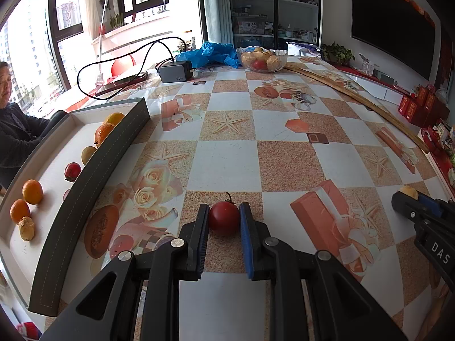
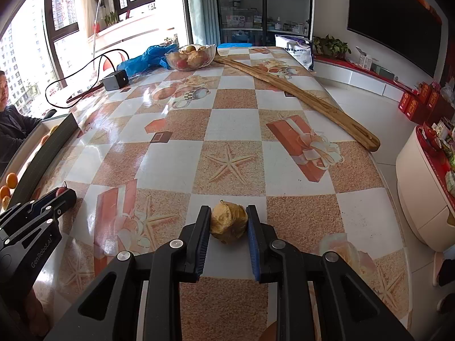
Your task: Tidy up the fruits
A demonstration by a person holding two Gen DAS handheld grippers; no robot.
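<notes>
My left gripper [image 1: 224, 216] is shut on a small red fruit with a dark stem [image 1: 224, 218], held just over the checked tablecloth. At the far left lies a long white tray with a dark rim [image 1: 93, 167]. In it sit several oranges [image 1: 32, 191], red fruits [image 1: 72, 171] and a knobbly tan fruit [image 1: 26, 228]. My right gripper [image 2: 229, 221] is shut on a wrinkled tan-yellow fruit [image 2: 229, 222]. That same right gripper [image 1: 409, 196] shows at the right edge of the left wrist view. The left gripper [image 2: 61, 194] shows at the left edge of the right wrist view.
A glass bowl of fruit [image 1: 261, 58] stands at the table's far end beside blue plastic gloves [image 1: 212, 52]. A charger brick [image 1: 175, 71] with a black cable and a phone [image 1: 122, 82] lie at the back left. A long wooden strip [image 2: 298, 96] runs along the right edge. A person [image 1: 14, 130] sits at the left.
</notes>
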